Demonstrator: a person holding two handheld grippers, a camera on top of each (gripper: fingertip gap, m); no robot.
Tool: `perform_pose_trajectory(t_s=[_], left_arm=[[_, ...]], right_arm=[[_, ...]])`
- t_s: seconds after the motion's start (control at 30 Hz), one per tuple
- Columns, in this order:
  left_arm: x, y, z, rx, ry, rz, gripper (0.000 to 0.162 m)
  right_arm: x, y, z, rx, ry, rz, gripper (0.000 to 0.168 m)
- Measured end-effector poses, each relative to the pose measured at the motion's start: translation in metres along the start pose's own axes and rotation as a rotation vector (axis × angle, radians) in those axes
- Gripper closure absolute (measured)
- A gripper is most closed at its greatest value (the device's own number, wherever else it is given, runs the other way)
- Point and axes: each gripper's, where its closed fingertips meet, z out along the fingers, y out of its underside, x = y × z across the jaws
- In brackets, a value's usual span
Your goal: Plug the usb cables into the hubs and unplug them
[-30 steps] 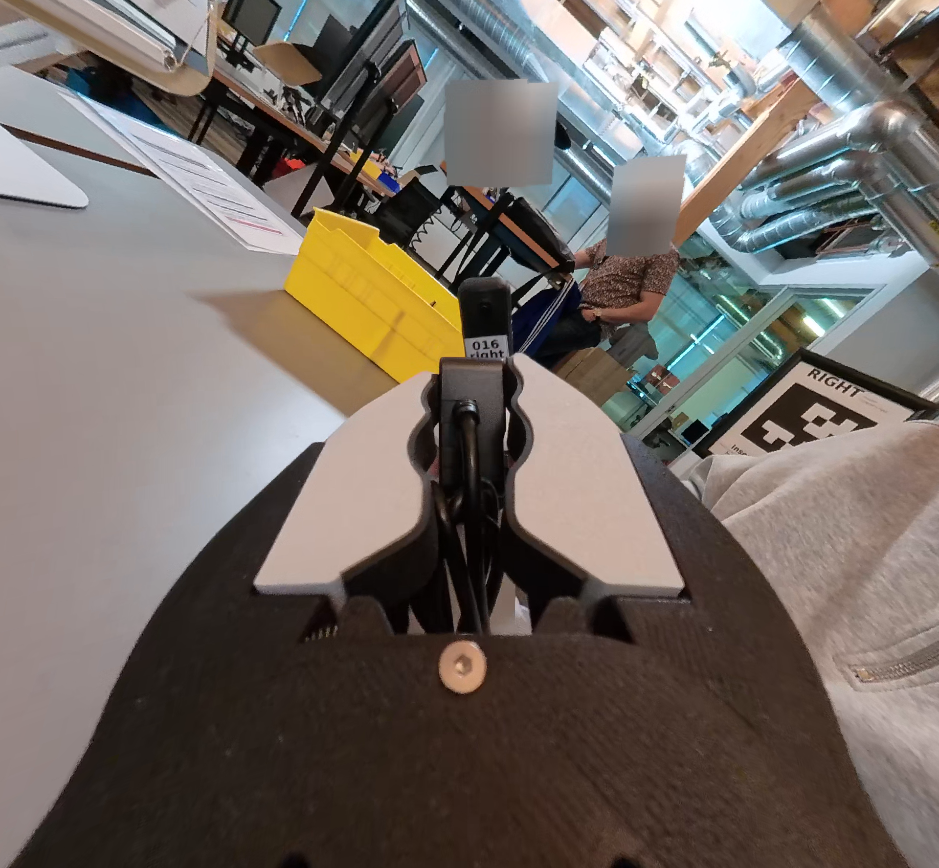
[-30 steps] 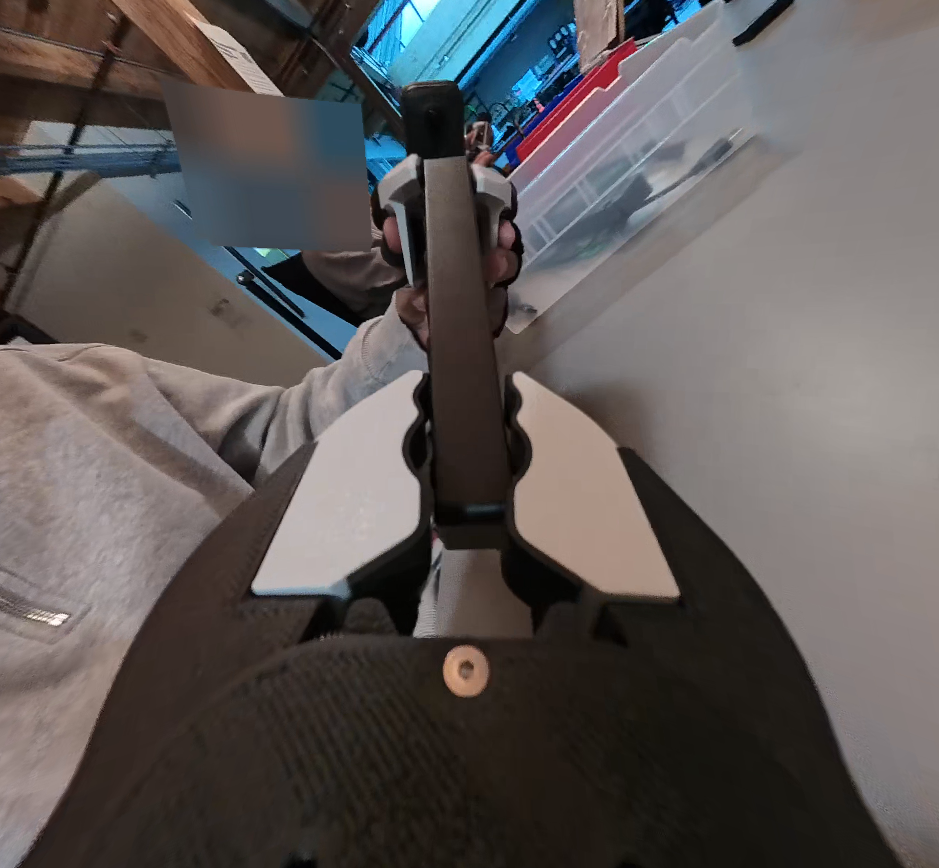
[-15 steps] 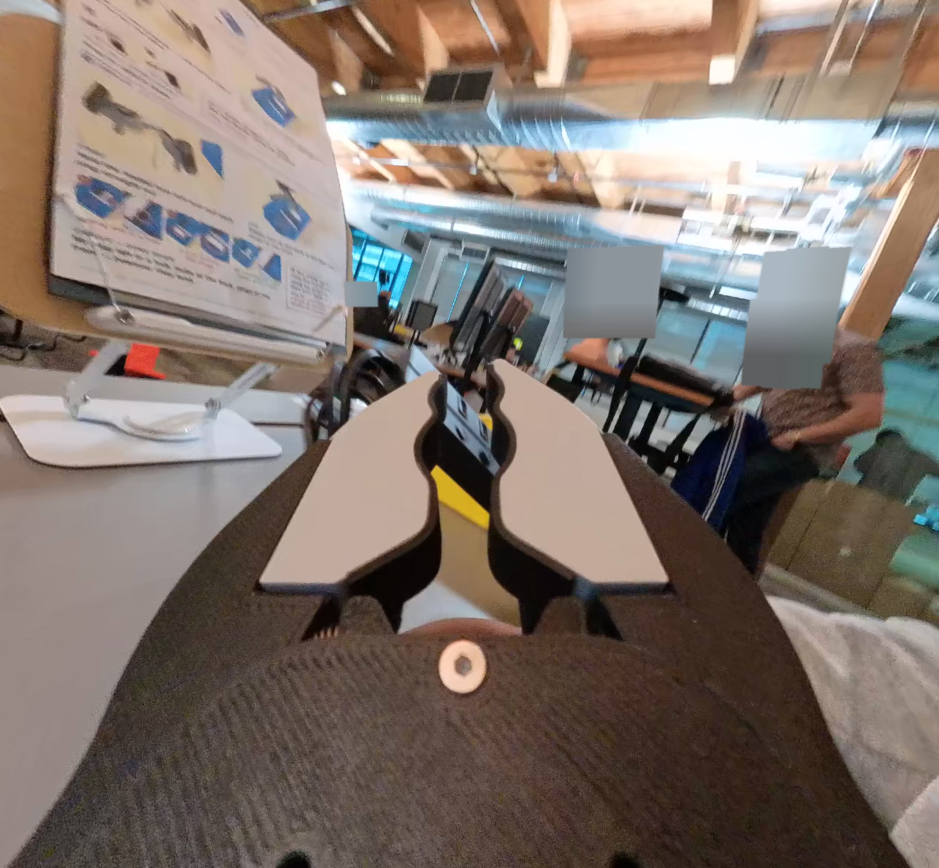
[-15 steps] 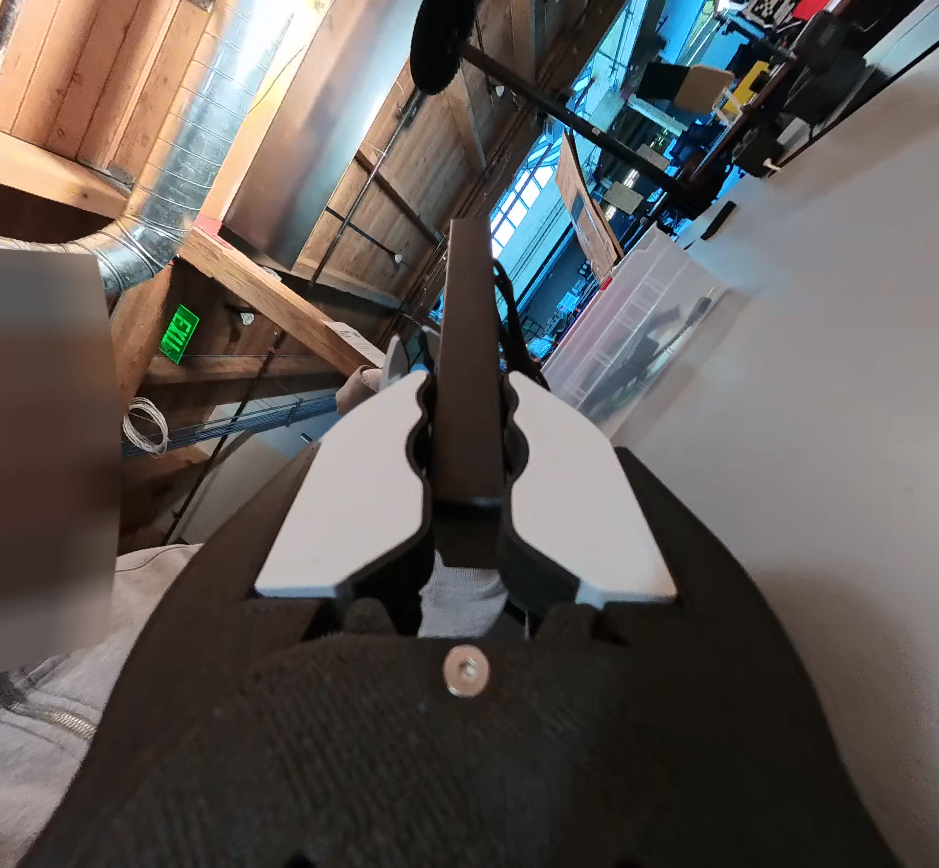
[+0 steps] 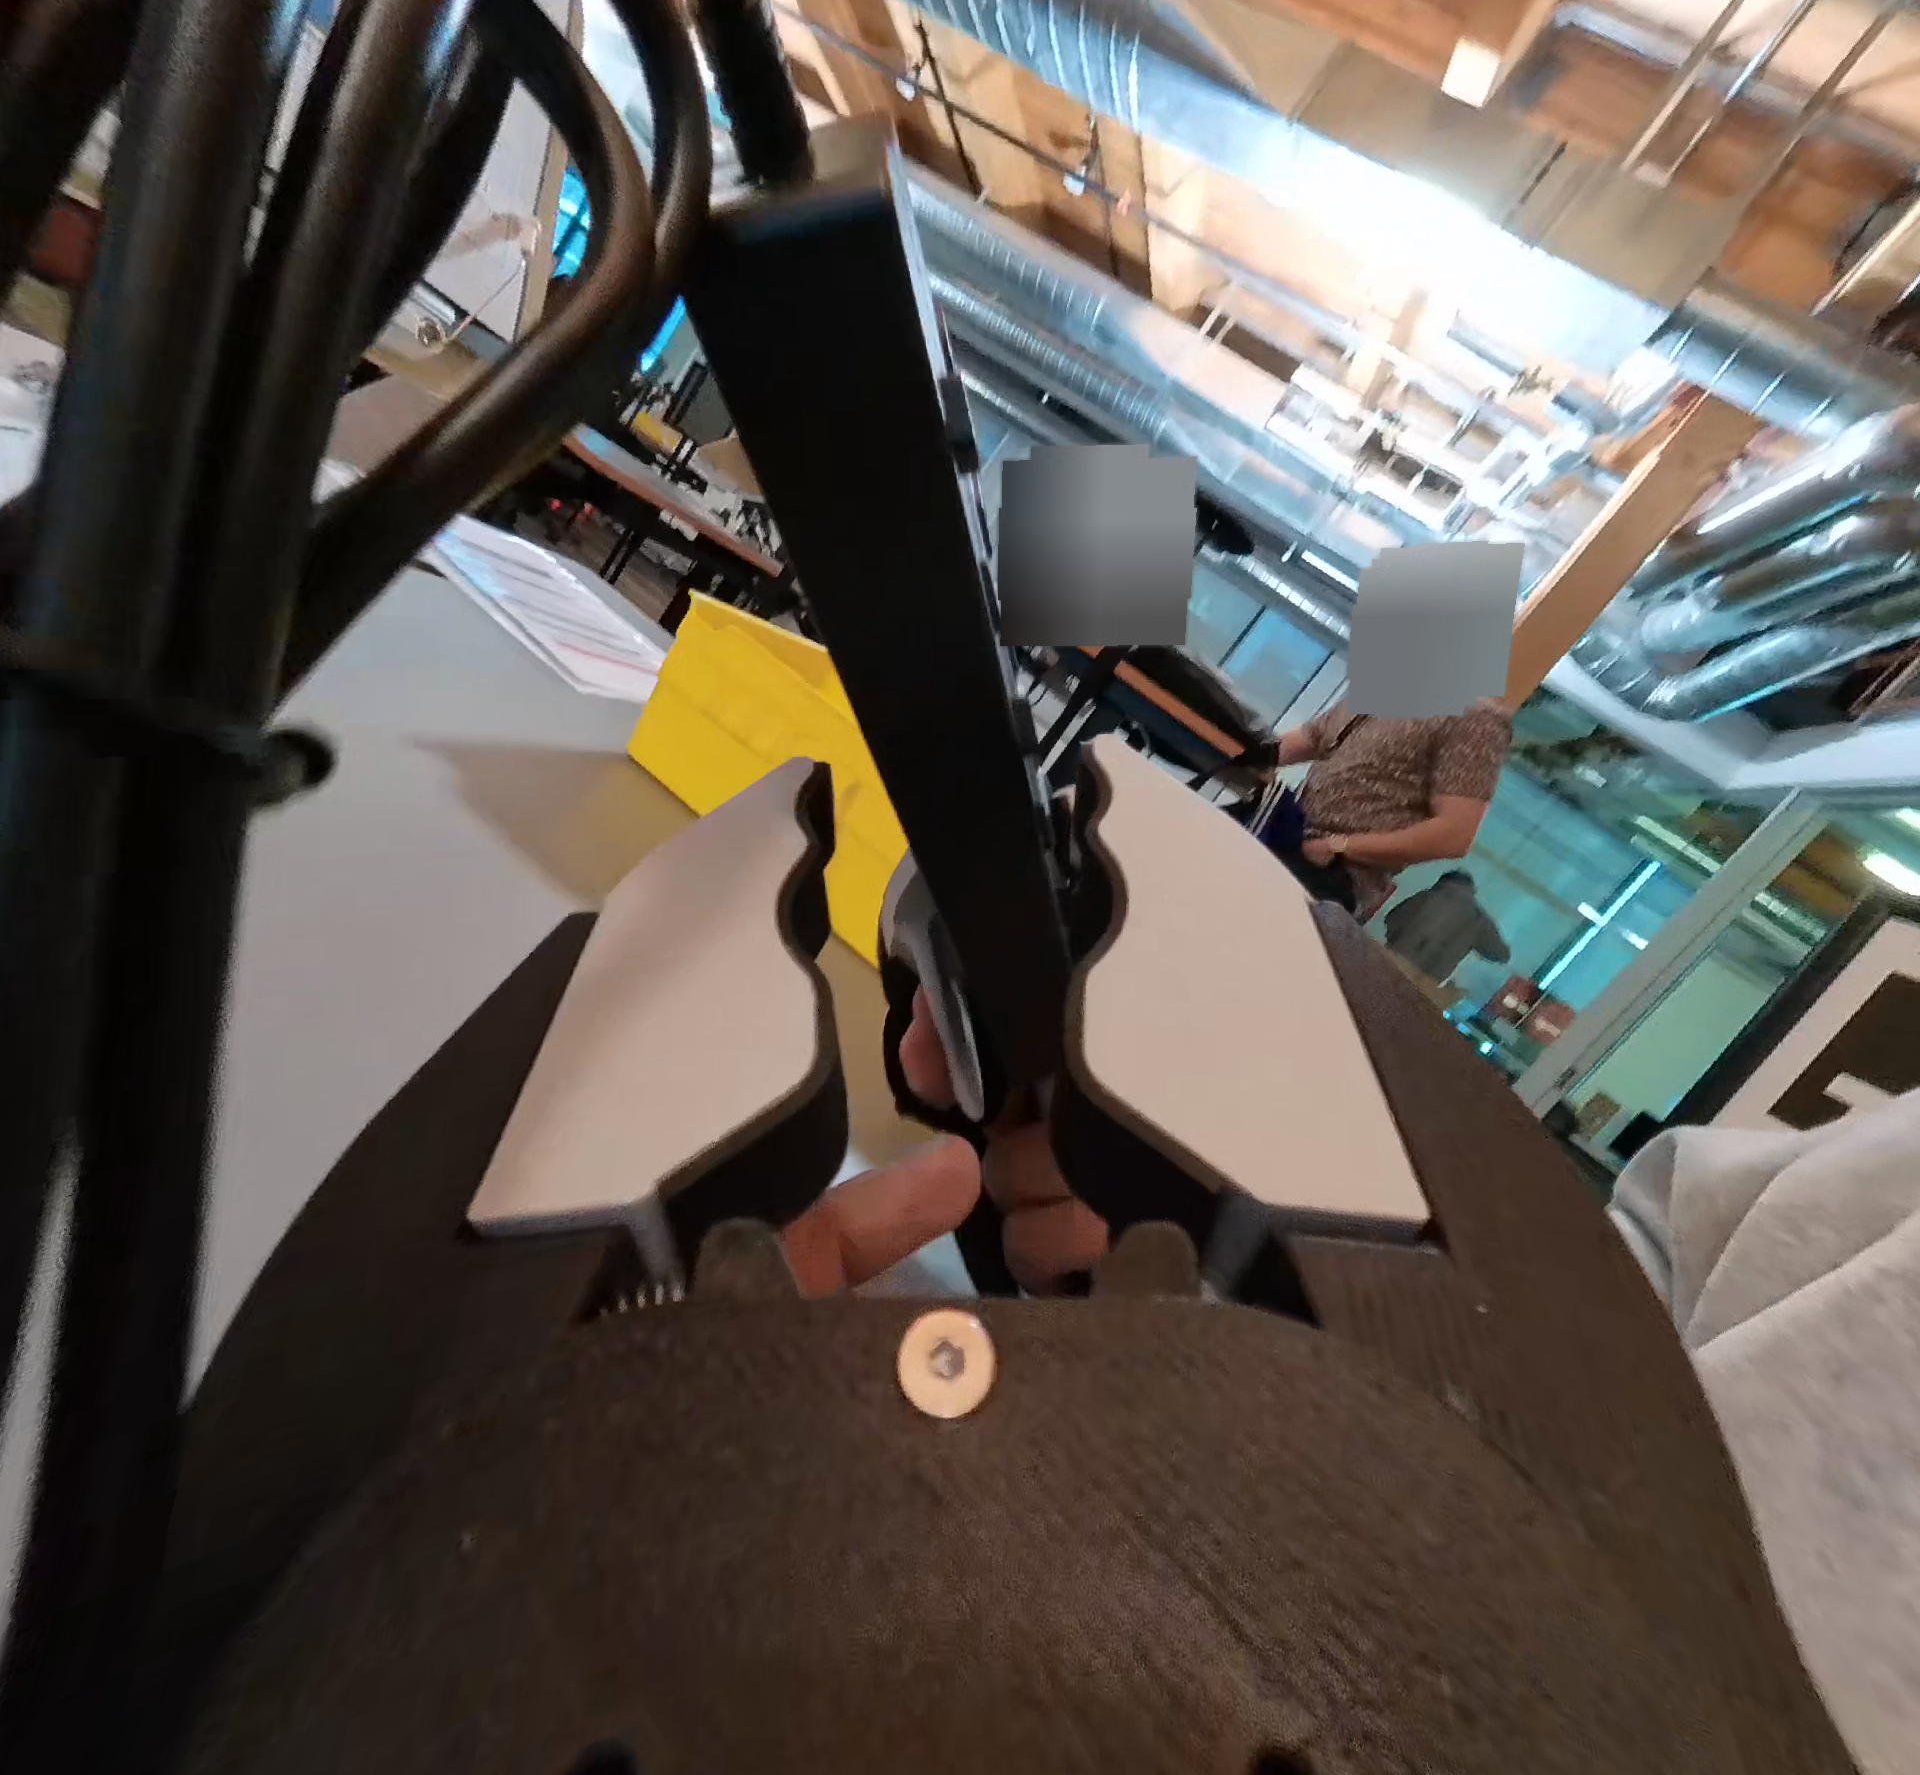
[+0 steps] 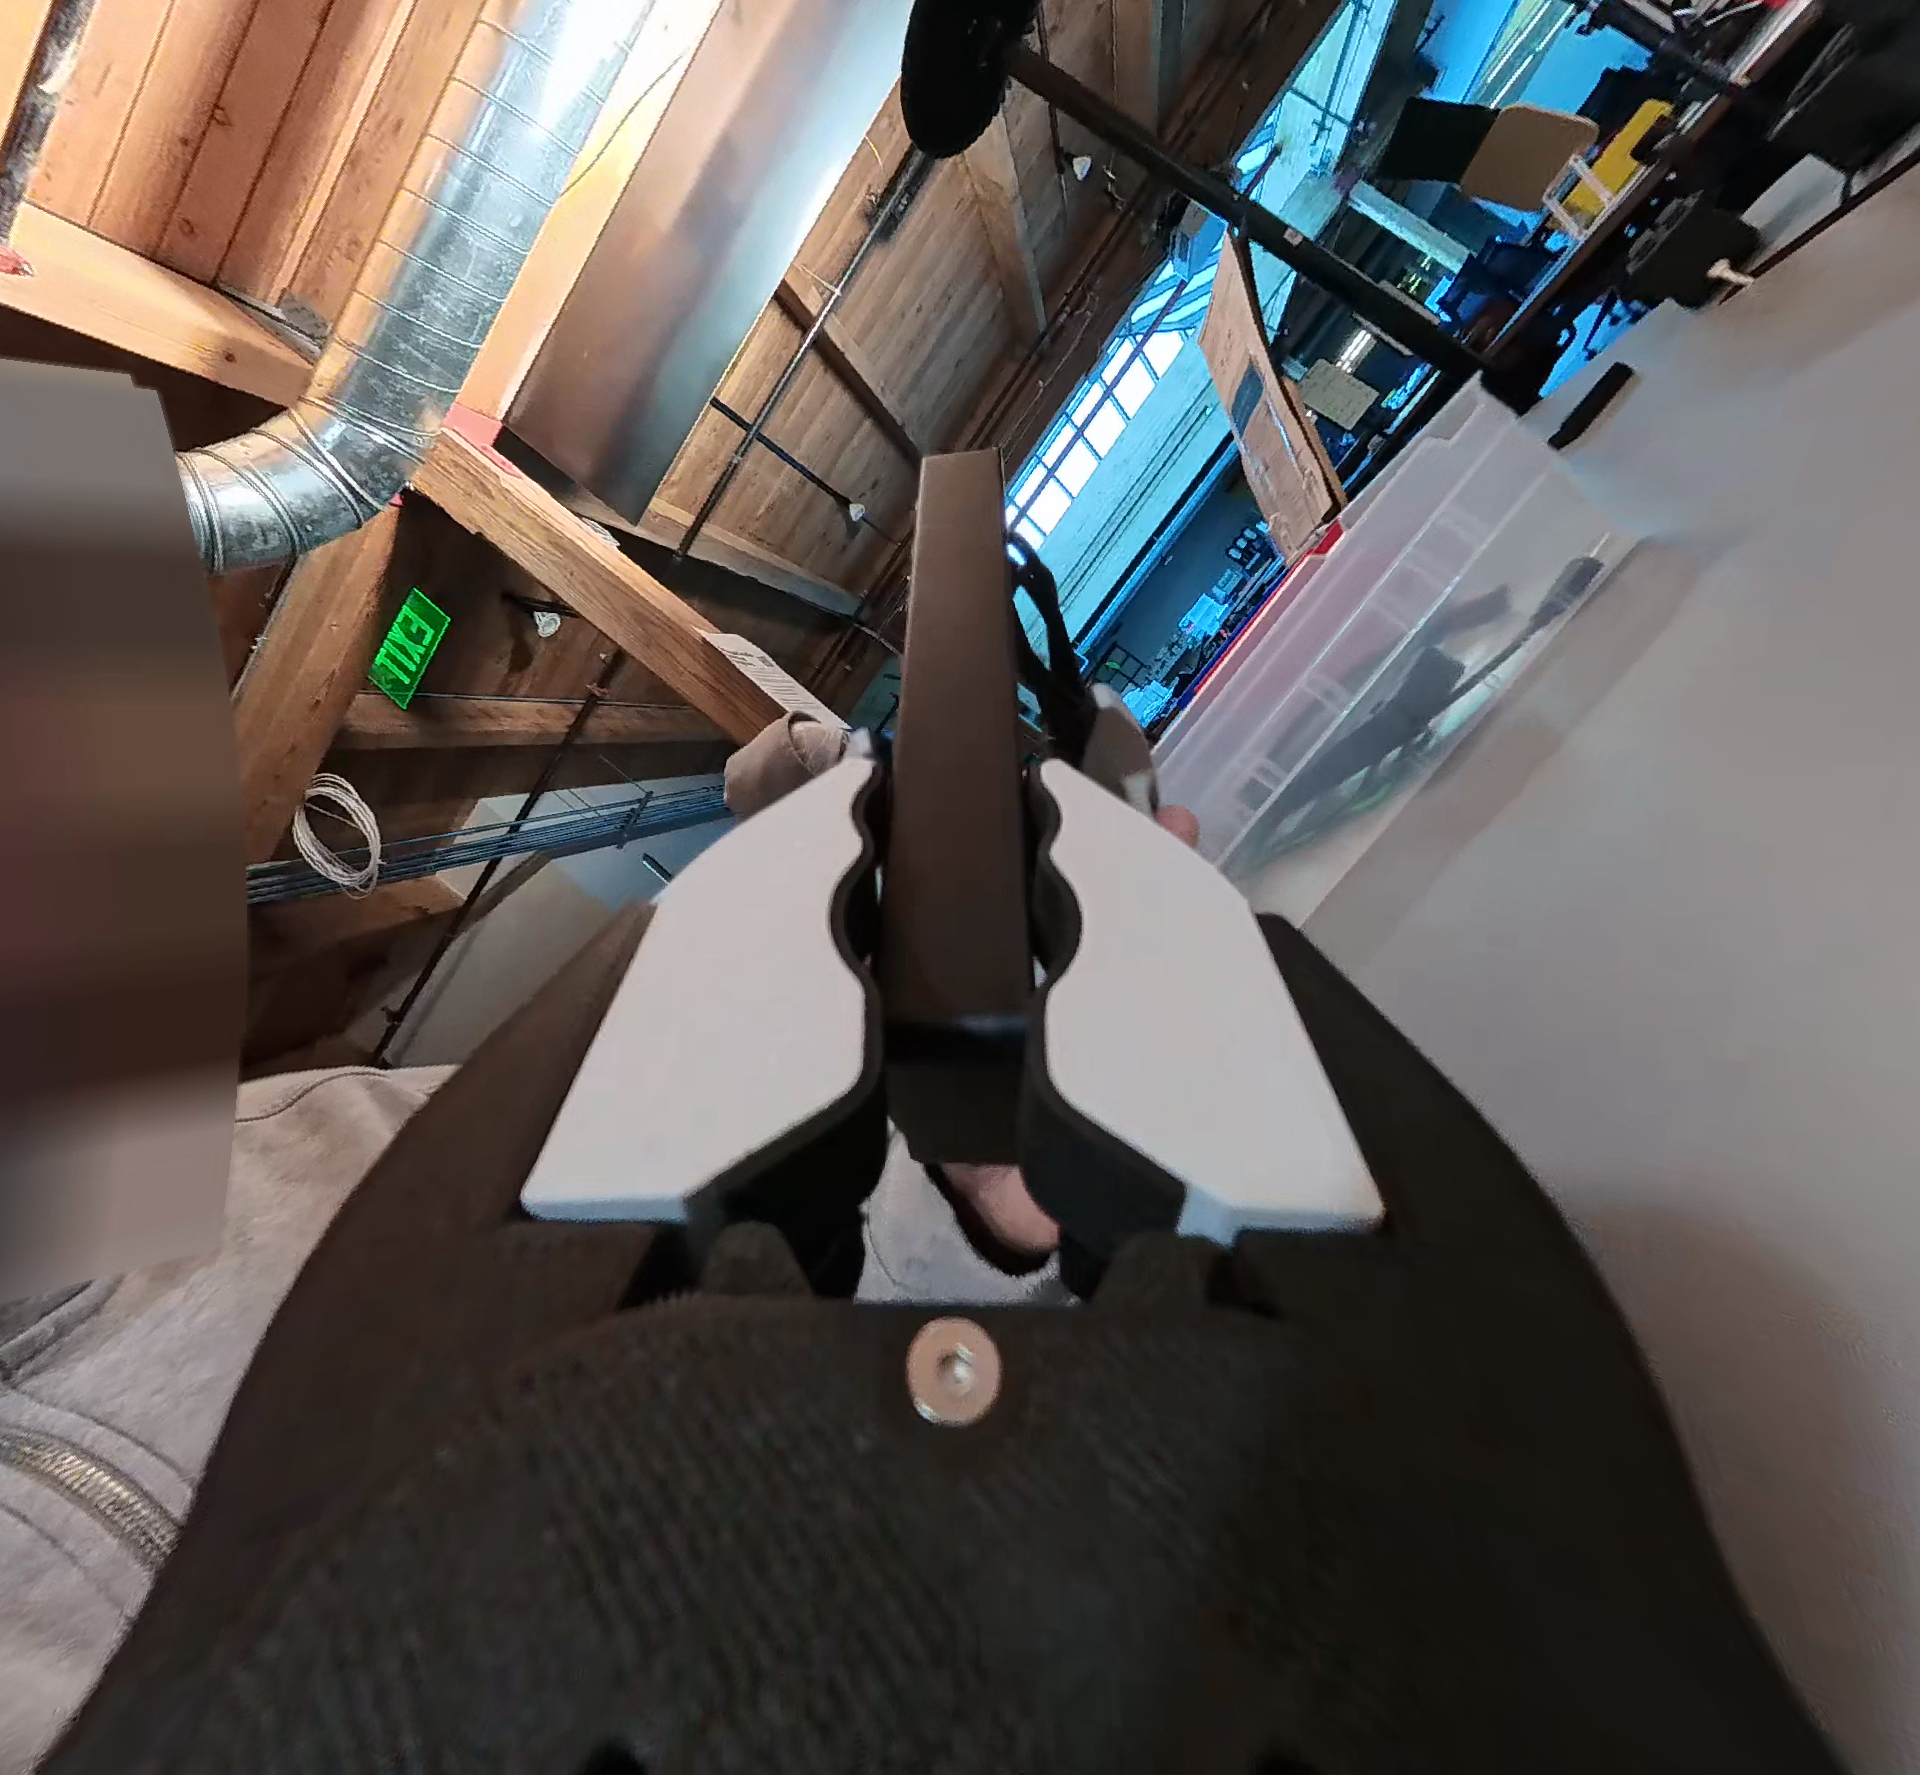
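The hub (image 6: 951, 686), a long flat black bar, is off the table (image 5: 416, 894) and in the air between the two tools. The right gripper (image 6: 956, 769) is clamped on its lower end. In the right wrist view the hub's long axis runs straight forward along the fingers, and its free end points up toward the wooden ceiling. The left gripper (image 5: 951, 785) stands with its jaws apart around the same bar. In the left wrist view the bar rises between them, lies close to the right-hand finger and leans up and to the left. A black lead leaves its top end and joins a tied bundle of cables (image 5: 156, 478) that hangs just beside it on the left. No plug seems to be seated, though the port side shows only as a thin edge, so I cannot tell for sure. This looks like the early set-up step, with the hub being steadied or handed over before any plugging. The next move likely calls for the left tool to close on the bar or go for a plug, without snagging the bundle. A yellow bin (image 5: 748, 707) sits at the table's far edge, and a clear bin (image 6: 1403, 634) lies along another edge.
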Motion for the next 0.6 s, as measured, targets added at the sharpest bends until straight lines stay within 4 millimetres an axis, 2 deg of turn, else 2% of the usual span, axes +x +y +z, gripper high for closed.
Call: perform_pose_trajectory(t_s=[0.1, 0.2, 0.37, 0.5, 0.6], left_arm=[[0.0, -0.006, -0.003, 0.035, 0.01, -0.004, 0.131], [0.001, -0.006, -0.003, 0.021, 0.018, 0.016, 0.132], [0.003, 0.002, 0.0, -0.026, 0.027, 0.056, 0.131], [0.008, 0.004, 0.002, -0.045, 0.046, 0.09, 0.118], [0.003, 0.001, 0.0, -0.028, 0.021, 0.082, 0.123]], right_arm=[[0.002, 0.012, 0.005, -0.026, 0.009, -0.008, 0.143], [0.002, 0.013, 0.006, -0.002, -0.002, 0.013, 0.143], [0.003, 0.003, 0.0, 0.056, -0.036, 0.072, 0.143], [0.002, -0.001, -0.003, 0.064, -0.05, 0.09, 0.143], [0.001, -0.008, -0.007, 0.106, -0.07, 0.111, 0.142]])
